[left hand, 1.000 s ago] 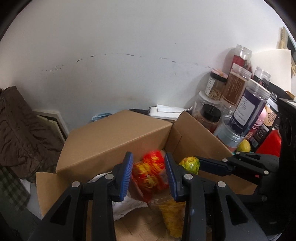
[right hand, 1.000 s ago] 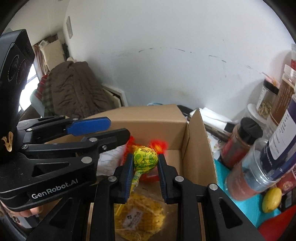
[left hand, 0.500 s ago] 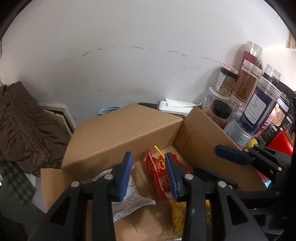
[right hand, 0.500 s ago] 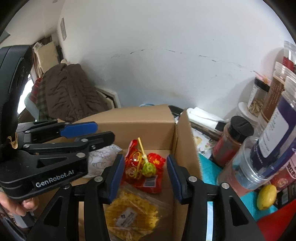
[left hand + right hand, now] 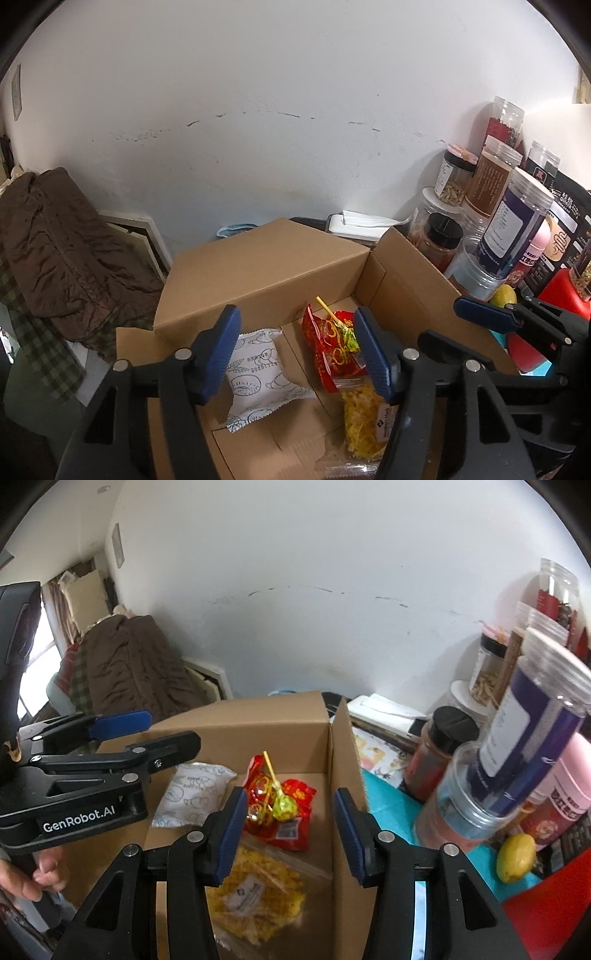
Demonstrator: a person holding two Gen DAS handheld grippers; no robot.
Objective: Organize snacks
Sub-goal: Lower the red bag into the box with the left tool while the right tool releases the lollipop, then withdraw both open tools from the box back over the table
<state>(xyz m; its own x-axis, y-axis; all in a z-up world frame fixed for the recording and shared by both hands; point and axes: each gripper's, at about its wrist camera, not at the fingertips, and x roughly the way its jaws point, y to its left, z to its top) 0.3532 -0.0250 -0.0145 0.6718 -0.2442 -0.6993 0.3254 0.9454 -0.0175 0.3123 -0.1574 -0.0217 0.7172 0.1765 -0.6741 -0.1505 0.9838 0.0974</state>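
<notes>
In the left wrist view, the open brown cardboard box (image 5: 266, 266) fills the lower centre of the frame, and 4 snacks already lie on its floor. Toward the lower left sits the white pillow-shaped wrapper printed with blue line drawings (image 5: 258, 376); right of it is the crinkled red foil snack packet (image 5: 328, 354), with the green-wrapped lollipop on a yellow stick (image 5: 345, 334) resting on top; below them, at the bottom edge, lies the clear bag of yellow crisps (image 5: 364, 424). The left gripper (image 5: 295, 354) hovers over the box with its jaws opening and nothing between the pads. In the right wrist view, the right gripper (image 5: 290, 834) at lower centre also stands parted and empty above the red packet and lollipop. So those 4 items look stowed. At the right of both frames, the cluster of clear plastic jars with labels (image 5: 517, 746) and a small yellow lemon (image 5: 515, 856) stand outside the box on the turquoise mat (image 5: 388, 801); whether any belong inside I cannot tell.
</notes>
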